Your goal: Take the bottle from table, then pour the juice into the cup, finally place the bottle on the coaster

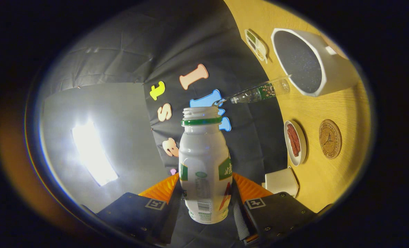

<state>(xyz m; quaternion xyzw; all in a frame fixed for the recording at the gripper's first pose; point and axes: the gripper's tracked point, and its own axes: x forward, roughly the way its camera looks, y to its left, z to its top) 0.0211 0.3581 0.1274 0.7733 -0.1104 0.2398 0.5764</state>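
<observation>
Bottle [204, 162], white with green ring, no cap, sits between my gripper [204, 187] fingers; both fingers press its sides, so claw closed tight on it; I see whole view tipped sideways; wooden table [315, 179] off to one side; white cup [311, 62] far beyond fingers; round cork coaster [330, 138] nearer, beside small dish [295, 142] with red food.
</observation>
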